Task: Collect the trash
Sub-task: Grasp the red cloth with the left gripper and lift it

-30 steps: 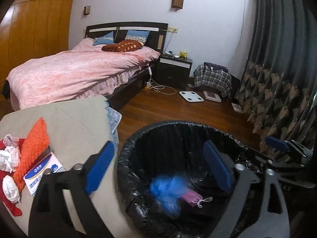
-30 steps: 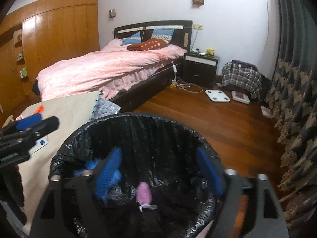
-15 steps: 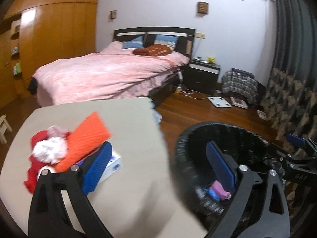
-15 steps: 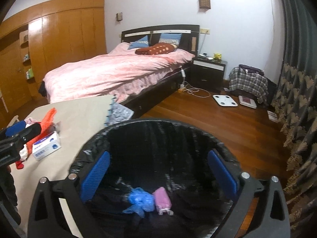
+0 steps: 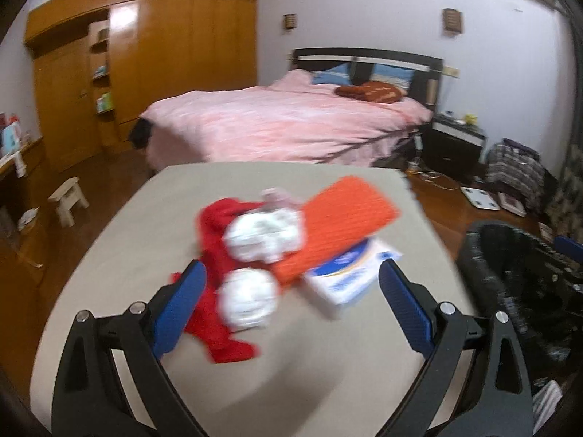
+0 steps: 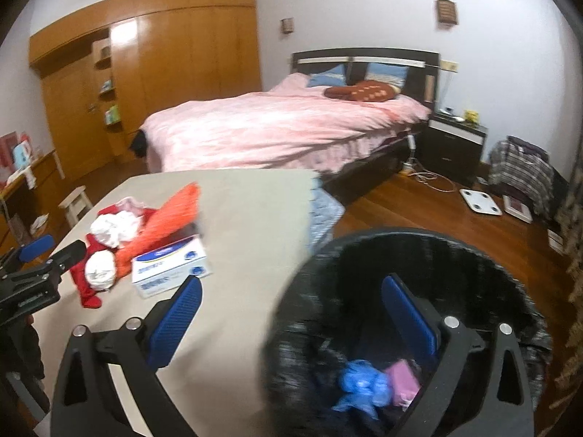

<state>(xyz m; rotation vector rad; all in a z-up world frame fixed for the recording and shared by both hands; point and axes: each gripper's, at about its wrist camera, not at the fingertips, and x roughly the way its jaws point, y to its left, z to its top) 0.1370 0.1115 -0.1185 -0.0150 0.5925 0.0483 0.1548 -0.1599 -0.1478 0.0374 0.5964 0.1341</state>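
A pile lies on the beige table (image 5: pixel 145 255): two crumpled white paper wads (image 5: pixel 249 296) (image 5: pixel 266 235) on a red cloth (image 5: pixel 215 225), an orange cloth (image 5: pixel 342 218) and a white-blue tissue box (image 5: pixel 349 276). My left gripper (image 5: pixel 291 302) is open and empty, just short of the pile. My right gripper (image 6: pixel 295 317) is open and empty over the rim of the black-lined trash bin (image 6: pixel 455 266). The bin holds blue (image 6: pixel 359 380) and pink (image 6: pixel 402 378) trash. The pile also shows in the right wrist view (image 6: pixel 109 229); so does the left gripper (image 6: pixel 32 273).
The bin (image 5: pixel 510 255) stands right of the table. A pink bed (image 6: pixel 284 127) lies behind, with a dark nightstand (image 6: pixel 455 142). A small stool (image 5: pixel 69 195) stands at the left. A scale (image 6: pixel 481 202) lies on the wood floor.
My left gripper swung left from over the bin to the pile on the table. My right gripper shifted left, now straddling the bin's rim. The blue trash settled in the bin.
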